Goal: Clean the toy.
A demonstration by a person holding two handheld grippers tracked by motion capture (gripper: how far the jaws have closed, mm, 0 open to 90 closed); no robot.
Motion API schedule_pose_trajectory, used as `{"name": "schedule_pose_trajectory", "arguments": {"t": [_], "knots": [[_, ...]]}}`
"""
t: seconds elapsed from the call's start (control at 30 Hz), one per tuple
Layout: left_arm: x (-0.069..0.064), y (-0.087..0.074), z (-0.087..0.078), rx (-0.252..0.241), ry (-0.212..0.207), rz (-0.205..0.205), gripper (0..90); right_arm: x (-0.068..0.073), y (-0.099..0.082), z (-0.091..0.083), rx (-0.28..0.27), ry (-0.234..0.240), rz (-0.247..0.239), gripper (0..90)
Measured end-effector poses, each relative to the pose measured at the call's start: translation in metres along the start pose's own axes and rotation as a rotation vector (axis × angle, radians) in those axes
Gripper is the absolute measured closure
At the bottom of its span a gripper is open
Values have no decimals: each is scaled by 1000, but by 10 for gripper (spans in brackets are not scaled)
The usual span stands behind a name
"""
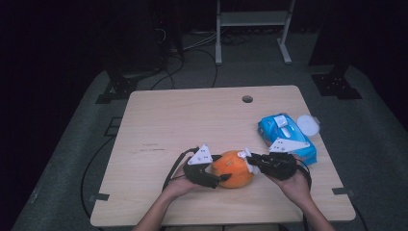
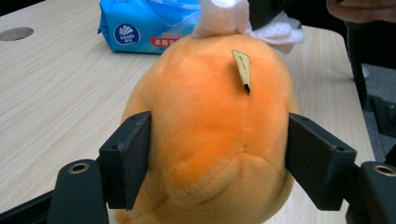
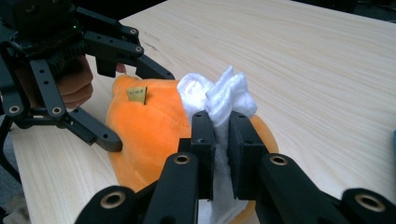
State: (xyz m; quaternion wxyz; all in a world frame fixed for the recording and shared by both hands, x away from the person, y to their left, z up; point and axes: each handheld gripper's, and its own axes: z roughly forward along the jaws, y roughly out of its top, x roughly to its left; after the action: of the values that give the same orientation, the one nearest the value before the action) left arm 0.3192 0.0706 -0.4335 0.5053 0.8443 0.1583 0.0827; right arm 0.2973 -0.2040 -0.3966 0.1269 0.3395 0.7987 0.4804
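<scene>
On table point(image 1: 159, 125), plush point(image 1: 233, 169) between parted left claw point(image 1: 217, 179); right claw point(image 1: 251, 164) pinches wipe point(image 3: 219, 100).

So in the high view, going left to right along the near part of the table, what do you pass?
Left gripper → orange plush toy → white wipe → right gripper → blue wipes pack → round white lid, at the table's right edge.
</scene>
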Motion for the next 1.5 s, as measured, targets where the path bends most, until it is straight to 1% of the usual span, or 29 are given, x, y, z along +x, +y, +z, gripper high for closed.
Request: {"name": "schedule_pose_trajectory", "arguments": {"t": [0.07,0.2,0.23,0.3,0.33,0.4,0.5,0.53,0.57,0.6,0.63,0.7,0.73,0.77,0.8,0.87,0.9,0.93,0.97,1.0,1.03,1.1,1.13,1.17,1.23,1.3,1.37,1.43,1.5], "knots": [[-2,1,1,2,13,8,271,3,1,0,4,3,-7,810],[-5,1,4,5,20,20,265,24,5,6,4,72,-44,809],[-6,1,4,4,22,20,265,32,7,9,8,93,-66,808],[-5,0,4,0,24,16,264,43,10,12,11,73,-112,808],[-5,-1,3,-5,23,11,264,44,11,12,11,69,-117,808],[-4,-1,3,-20,11,16,248,40,11,13,12,49,-114,807],[0,-2,-3,-29,-17,55,186,25,5,12,9,27,-83,807],[2,-3,-5,-25,-14,60,171,22,4,9,9,11,-76,807],[6,-6,-6,-30,-23,50,155,18,3,7,3,0,-63,807],[9,-8,-6,-32,-30,42,144,13,3,4,-2,-2,-41,807],[10,-10,-5,-34,-31,34,139,11,2,3,-5,2,-35,807],[11,-14,3,-20,-45,34,119,9,1,3,-4,17,-15,806],[11,-14,3,-20,-45,34,108,9,1,3,-4,17,-15,806],[9,-16,10,-2,-46,47,108,10,1,4,-2,23,-26,806],[6,-18,16,19,-32,62,48,13,2,6,4,22,-41,806],[8,-18,22,34,-18,50,28,14,3,7,11,29,-38,806],[9,-18,22,31,-18,40,29,14,3,8,12,29,-39,806],[9,-18,22,31,-18,40,57,15,3,8,10,26,-41,806],[8,-18,18,2,-5,36,146,14,4,8,7,23,-38,806],[6,-16,15,-6,4,39,192,14,4,7,3,21,-36,806],[4,-13,13,-12,14,46,252,13,4,6,-5,20,-31,806],[-2,-1,4,-39,28,81,304,12,6,2,-26,11,-18,806],[-2,-1,4,-39,28,81,317,12,6,2,-26,11,-18,806],[-6,12,-8,-49,41,97,322,9,7,-3,-46,6,4,807],[-11,22,-16,-34,57,113,322,6,8,-5,-72,40,47,807],[-16,32,-24,-14,55,113,322,6,9,-6,-81,57,62,807],[-19,38,-28,3,53,121,316,8,10,-5,-75,56,59,807],[-20,39,-29,22,49,131,308,7,8,-3,-56,57,67,807],[-18,35,-25,44,30,114,297,5,4,3,-24,57,83,807]]}}
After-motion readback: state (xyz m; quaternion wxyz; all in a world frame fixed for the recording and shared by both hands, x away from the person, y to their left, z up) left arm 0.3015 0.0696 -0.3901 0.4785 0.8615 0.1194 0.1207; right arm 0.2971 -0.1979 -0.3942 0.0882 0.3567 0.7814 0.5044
